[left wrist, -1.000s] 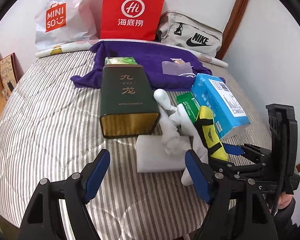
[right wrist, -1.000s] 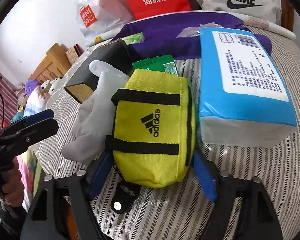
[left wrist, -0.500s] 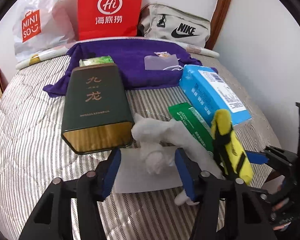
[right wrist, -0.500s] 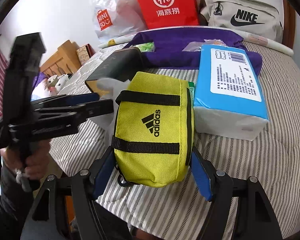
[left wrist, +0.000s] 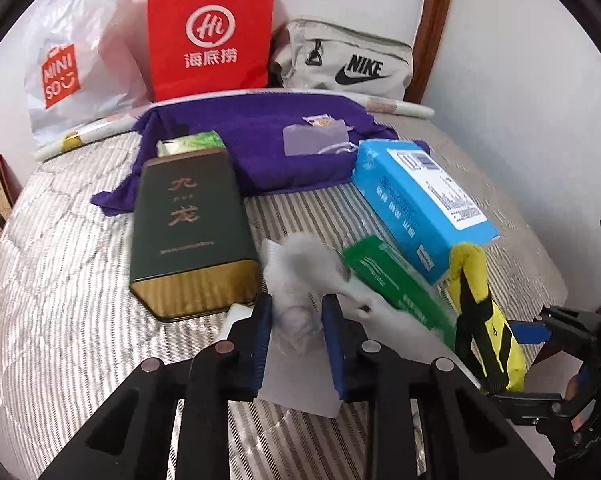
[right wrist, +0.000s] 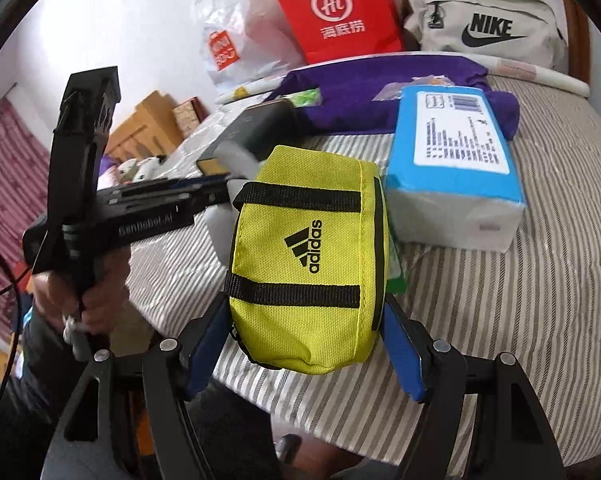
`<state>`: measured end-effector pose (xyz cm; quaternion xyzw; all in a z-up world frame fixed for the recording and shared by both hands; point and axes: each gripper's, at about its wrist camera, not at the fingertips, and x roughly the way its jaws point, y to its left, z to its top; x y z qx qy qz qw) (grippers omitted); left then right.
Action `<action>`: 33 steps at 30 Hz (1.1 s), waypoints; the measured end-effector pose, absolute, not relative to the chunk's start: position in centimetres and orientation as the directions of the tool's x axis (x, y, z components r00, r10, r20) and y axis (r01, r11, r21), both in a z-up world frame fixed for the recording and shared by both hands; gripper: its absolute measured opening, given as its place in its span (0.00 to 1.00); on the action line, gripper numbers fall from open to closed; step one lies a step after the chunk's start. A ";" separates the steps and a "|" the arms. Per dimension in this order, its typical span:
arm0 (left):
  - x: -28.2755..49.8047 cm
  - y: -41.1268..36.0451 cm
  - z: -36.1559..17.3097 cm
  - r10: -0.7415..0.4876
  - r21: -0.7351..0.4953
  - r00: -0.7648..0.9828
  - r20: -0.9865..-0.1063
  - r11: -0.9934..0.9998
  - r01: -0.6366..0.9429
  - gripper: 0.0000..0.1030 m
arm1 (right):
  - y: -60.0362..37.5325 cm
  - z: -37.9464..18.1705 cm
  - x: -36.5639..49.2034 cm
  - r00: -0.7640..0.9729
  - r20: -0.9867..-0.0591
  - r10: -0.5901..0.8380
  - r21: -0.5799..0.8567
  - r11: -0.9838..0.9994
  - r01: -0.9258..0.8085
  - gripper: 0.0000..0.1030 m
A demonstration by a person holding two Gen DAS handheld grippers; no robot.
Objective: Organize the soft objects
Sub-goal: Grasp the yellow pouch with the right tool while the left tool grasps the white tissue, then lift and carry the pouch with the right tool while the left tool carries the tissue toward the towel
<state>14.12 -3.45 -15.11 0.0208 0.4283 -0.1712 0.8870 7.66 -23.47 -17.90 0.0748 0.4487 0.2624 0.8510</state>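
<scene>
Even, soft daylight with faint shadows; strong fisheye bending and dark vignetted corners; slight motion blur mid-frame

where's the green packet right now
In the left wrist view, the green packet lies right of centre on the striped bed, between the white soft toy and blue tissue pack.

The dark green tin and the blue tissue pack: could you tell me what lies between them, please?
In the left wrist view, a white glove and a green packet lie between the dark green tin and the blue tissue pack.
</scene>
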 end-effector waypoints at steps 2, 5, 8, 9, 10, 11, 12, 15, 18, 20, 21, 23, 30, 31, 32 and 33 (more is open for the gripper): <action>13.7 -2.9 -14.6 -0.284 -0.108 0.583 -0.761 0.942 0.317 0.24 | -24.0 -17.9 7.3 0.467 -0.727 0.504 0.357 0.857 -0.371 0.70; 12.9 -2.0 -14.2 -0.275 -0.108 0.590 -0.759 0.947 0.303 0.24 | -25.1 -18.5 7.3 0.472 -0.746 0.469 0.340 0.878 -0.336 0.70; 12.3 -1.3 -14.2 -0.267 -0.112 0.592 -0.760 0.952 0.286 0.24 | -25.8 -19.3 7.2 0.465 -0.766 0.444 0.326 0.892 -0.315 0.71; 12.0 -1.1 -14.2 -0.265 -0.115 0.592 -0.761 0.953 0.280 0.24 | -25.9 -19.6 7.3 0.459 -0.771 0.442 0.327 0.892 -0.311 0.71; 11.8 -0.8 -14.3 -0.261 -0.117 0.593 -0.762 0.956 0.270 0.24 | -26.0 -20.1 7.3 0.450 -0.779 0.437 0.327 0.895 -0.303 0.71; 11.6 -0.6 -14.4 -0.261 -0.122 0.591 -0.763 0.957 0.264 0.24 | -26.1 -20.4 7.4 0.446 -0.786 0.428 0.321 0.899 -0.297 0.71; 11.3 -0.5 -14.4 -0.266 -0.131 0.589 -0.763 0.956 0.262 0.24 | -26.1 -20.8 7.4 0.443 -0.795 0.414 0.311 0.906 -0.288 0.71; 10.3 -0.6 -14.1 -0.281 -0.137 0.591 -0.756 0.951 0.276 0.24 | -26.2 -21.4 7.5 0.446 -0.805 0.392 0.298 0.916 -0.268 0.71; 9.3 -1.0 -13.3 -0.321 -0.162 0.590 -0.740 0.938 0.307 0.24 | -26.1 -21.4 7.6 0.447 -0.811 0.378 0.285 0.922 -0.263 0.71; 9.1 -1.6 -12.8 -0.356 -0.186 0.585 -0.728 0.925 0.332 0.24 | -25.8 -21.5 7.6 0.451 -0.816 0.363 0.267 0.927 -0.264 0.72; 9.0 -2.0 -12.6 -0.369 -0.191 0.586 -0.721 0.920 0.344 0.24 | -25.6 -21.5 7.7 0.453 -0.817 0.356 0.259 0.929 -0.264 0.72; 9.2 -2.8 -12.2 -0.390 -0.200 0.585 -0.711 0.910 0.363 0.24 | -25.1 -21.5 7.7 0.460 -0.821 0.340 0.238 0.934 -0.265 0.73; 11.1 -6.4 -15.1 -0.436 -0.249 0.481 -0.761 0.880 0.405 0.24 | -24.6 -21.6 7.9 0.471 -0.822 0.321 0.215 0.940 -0.265 0.73; 11.5 -6.6 -15.9 -0.435 -0.257 0.462 -0.773 0.881 0.398 0.24 | -24.6 -21.6 7.9 0.470 -0.821 0.325 0.219 0.939 -0.265 0.73; 11.7 -6.6 -16.6 -0.436 -0.271 0.444 -0.783 0.881 0.388 0.24 | -24.7 -21.6 7.8 0.471 -0.819 0.327 0.223 0.938 -0.265 0.72; 12.0 -6.4 -17.3 -0.449 -0.301 0.422 -0.787 0.878 0.373 0.23 | -24.9 -21.6 7.7 0.469 -0.818 0.333 0.230 0.937 -0.265 0.72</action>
